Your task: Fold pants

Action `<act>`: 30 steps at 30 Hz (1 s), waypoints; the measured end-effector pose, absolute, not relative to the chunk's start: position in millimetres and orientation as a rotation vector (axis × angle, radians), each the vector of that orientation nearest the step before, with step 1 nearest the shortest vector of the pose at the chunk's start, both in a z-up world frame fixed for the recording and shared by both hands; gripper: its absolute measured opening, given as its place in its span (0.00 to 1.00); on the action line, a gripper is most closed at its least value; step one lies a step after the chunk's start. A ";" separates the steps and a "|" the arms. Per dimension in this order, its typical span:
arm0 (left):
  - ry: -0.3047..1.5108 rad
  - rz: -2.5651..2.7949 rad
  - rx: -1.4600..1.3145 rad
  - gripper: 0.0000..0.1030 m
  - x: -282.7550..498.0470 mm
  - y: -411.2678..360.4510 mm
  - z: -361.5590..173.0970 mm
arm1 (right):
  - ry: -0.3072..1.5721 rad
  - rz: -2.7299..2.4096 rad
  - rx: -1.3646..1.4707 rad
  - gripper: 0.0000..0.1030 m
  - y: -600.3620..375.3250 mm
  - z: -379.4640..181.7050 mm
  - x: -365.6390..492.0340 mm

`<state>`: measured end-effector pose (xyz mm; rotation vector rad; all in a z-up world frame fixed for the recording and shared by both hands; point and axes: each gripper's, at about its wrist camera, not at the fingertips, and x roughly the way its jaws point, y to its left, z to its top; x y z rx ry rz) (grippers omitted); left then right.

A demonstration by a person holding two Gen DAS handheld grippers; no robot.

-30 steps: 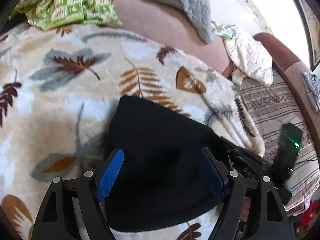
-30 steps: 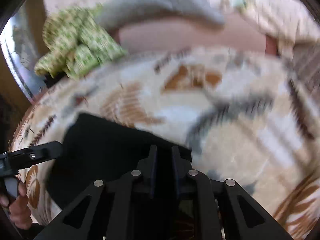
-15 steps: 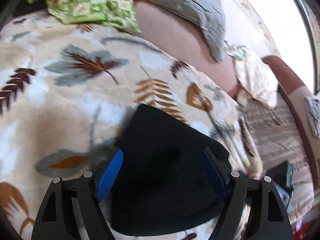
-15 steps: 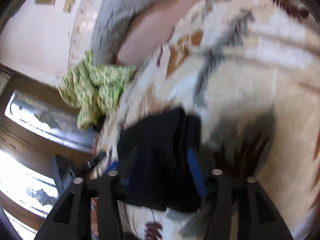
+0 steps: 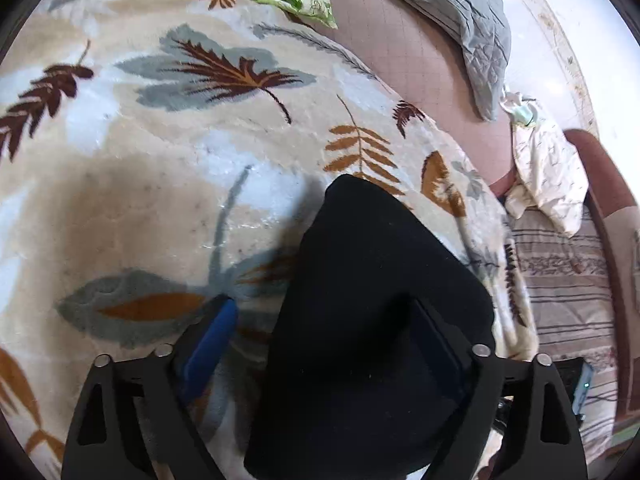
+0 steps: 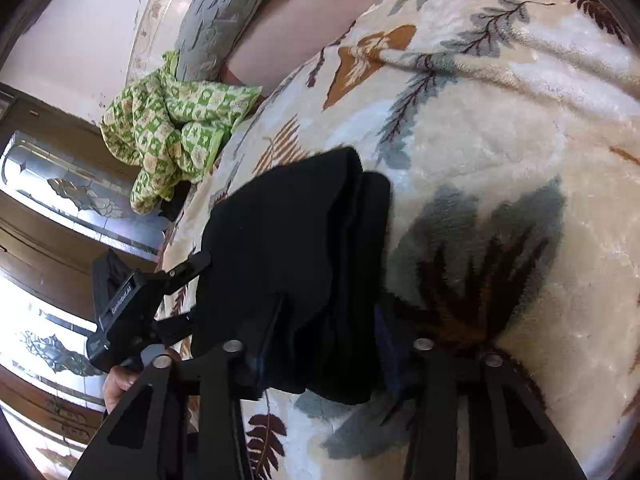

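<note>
Leaf-print blanket [image 5: 168, 168], green cloth [image 6: 172, 128], grey pillow [image 5: 460, 12]

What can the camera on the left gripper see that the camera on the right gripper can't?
Only the left wrist view shows the cream pillow and the striped sheet beside it, at the right edge.

Only the right wrist view shows the wooden door with patterned glass, and the left gripper seen from outside, with a person's hand under it.

Both show the folded black pants on the leaf-print blanket, the green checked cloth and the grey quilted pillow. In both, the pants lie between the jaws.
</note>
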<state>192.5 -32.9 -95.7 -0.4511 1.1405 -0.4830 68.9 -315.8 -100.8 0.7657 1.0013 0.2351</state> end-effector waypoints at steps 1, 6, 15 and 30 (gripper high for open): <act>1.137 -0.494 -0.464 0.91 193.4 -32.1 -96.5 | 0.995 0.234 0.775 0.37 -317.2 -100.8 68.6; 1.167 -0.587 -0.529 0.47 203.8 -27.4 -111.4 | 0.965 0.235 0.786 0.31 -323.9 -97.0 66.1; 1.144 -0.512 -0.332 0.53 196.8 -51.8 -100.1 | 0.985 0.210 0.838 0.35 -332.8 -105.2 64.2; 0.981 -0.313 0.135 0.66 143.0 -117.9 -65.3 | 1.005 0.102 0.582 0.50 -296.0 -88.9 72.3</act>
